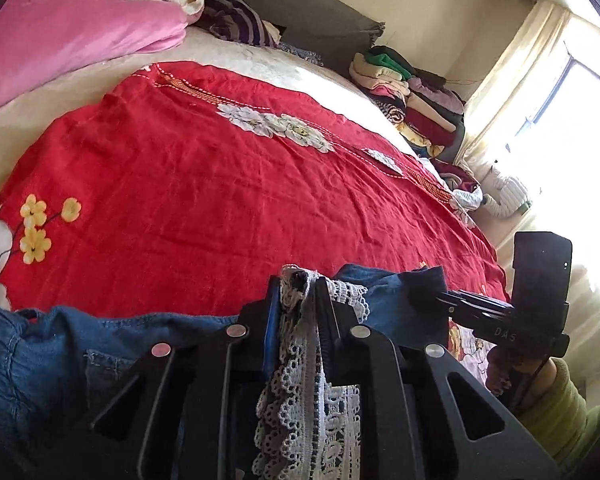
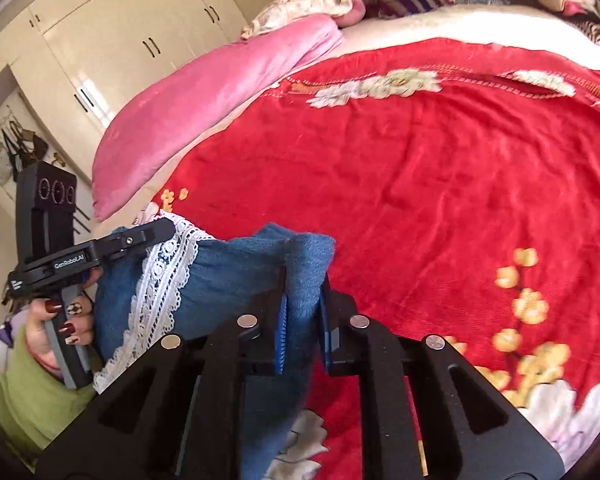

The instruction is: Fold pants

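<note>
Left wrist view: pants (image 1: 396,292), blue denim with a white lace trim (image 1: 300,380), sit at the near edge of the bed, bunched and partly lifted off the red blanket (image 1: 204,184). Left gripper (image 1: 298,280) is clamped on the lace hem. Lace hangs down between its jaws.

Right wrist view: right gripper (image 2: 304,284) is closed on a thick denim fold (image 2: 300,252), the pads pressing it from both sides. Left gripper shows here too, just beside, pinching the lace end. Both grips sit close together on the same end of the pants (image 2: 228,268), the rest sagging below.

Risks, my read:
- Lace is thin and open-weave. The left pinch may hold trim only, not denim. A pull could slip it out or stretch the trim.
- Right jaws hold a bunched wad, so layer count is unclear. Could be gripping both legs or one. The fold would then come out skewed.
- Grips that close together give no spread, so denim between them stays crumpled when laid down.
- Most of the pants hang off the near edge. Their weight may drag them floorward if either grip lets go.
- Blanket is wrinkled and grippy, so dragging denim across it could bunch both.

Pink pillow (image 1: 72,40) and clothes pile (image 1: 412,100) sit at the far edge, well apart. No conflict there.
</note>
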